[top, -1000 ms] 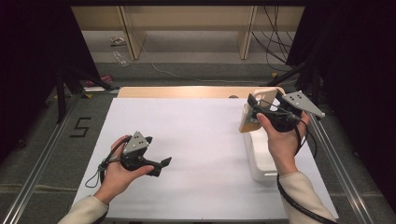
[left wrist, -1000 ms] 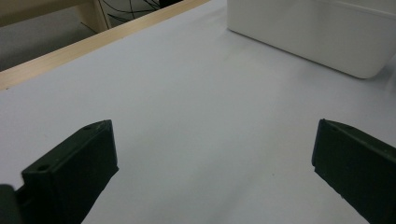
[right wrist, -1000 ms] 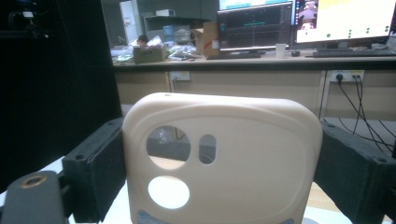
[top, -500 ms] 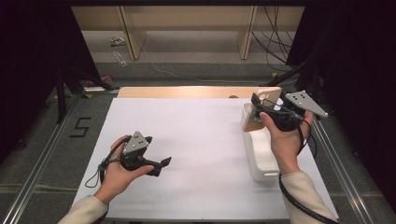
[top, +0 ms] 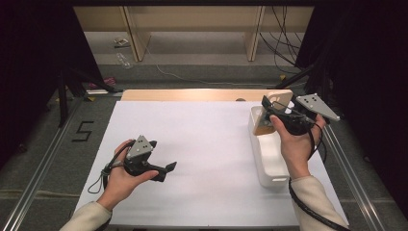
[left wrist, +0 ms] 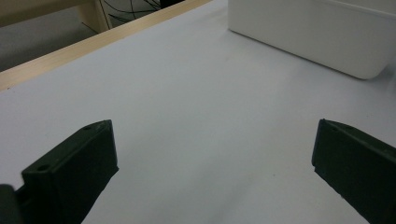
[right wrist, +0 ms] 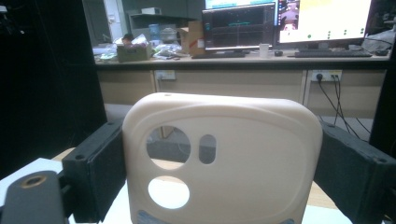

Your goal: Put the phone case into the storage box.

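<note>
Right gripper up over the far right part of the table, held in the right hand. Jaws clamped on a cream phone case, one black pad against each long edge, seen plainly in the right gripper view. Case upright between the pads, back panel toward the camera, with two round holes and one small oblong slot in its upper left part. In the high view, case lifted clear above the far end of a white tray. Tray lying lengthwise along the right edge of the white table cover, near end toward the person. Cannot tell what sits inside the tray under the gripper.

Left gripper low over the near left part of the table, held in the left hand, well apart from the tray. Jaws spread wide, nothing between them, only bare white surface ahead in the left gripper view. Same white tray across that view's upper right, its side wall facing the jaws.

Bare wooden strip along the far edge of the table. Beyond it, wooden shelf legs and black cables on the floor. Behind the case in the right gripper view, a long desk with monitors.
</note>
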Demonstrator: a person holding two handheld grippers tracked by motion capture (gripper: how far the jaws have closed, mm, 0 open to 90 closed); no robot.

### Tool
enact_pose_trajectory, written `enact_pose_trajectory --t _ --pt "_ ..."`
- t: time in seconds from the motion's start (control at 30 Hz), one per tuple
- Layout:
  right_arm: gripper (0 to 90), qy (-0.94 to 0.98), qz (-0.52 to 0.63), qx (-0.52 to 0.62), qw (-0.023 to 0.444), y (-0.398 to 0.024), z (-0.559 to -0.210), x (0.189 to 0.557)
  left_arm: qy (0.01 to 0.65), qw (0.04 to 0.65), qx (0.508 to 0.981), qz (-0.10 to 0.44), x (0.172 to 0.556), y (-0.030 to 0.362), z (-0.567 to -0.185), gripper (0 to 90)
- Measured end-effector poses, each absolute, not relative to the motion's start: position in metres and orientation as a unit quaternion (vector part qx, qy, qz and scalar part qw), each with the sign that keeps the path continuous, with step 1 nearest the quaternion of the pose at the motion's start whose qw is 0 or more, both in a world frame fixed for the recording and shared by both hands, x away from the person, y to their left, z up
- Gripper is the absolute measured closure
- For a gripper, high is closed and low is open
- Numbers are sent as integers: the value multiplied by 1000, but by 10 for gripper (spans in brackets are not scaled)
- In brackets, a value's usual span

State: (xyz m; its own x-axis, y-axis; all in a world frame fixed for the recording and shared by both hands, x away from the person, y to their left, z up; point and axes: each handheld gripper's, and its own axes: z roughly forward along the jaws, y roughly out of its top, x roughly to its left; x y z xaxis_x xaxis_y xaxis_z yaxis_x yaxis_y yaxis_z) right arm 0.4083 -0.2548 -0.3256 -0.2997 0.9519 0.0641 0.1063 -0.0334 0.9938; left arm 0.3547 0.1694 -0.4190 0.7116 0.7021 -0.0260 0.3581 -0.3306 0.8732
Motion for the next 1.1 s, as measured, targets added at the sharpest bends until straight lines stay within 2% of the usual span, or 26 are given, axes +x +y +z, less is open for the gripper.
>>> enact_pose_trajectory --t 1.1 --pt "118 577 541 468 394 -268 -330 413 333 473 795 183 355 169 -419 0"
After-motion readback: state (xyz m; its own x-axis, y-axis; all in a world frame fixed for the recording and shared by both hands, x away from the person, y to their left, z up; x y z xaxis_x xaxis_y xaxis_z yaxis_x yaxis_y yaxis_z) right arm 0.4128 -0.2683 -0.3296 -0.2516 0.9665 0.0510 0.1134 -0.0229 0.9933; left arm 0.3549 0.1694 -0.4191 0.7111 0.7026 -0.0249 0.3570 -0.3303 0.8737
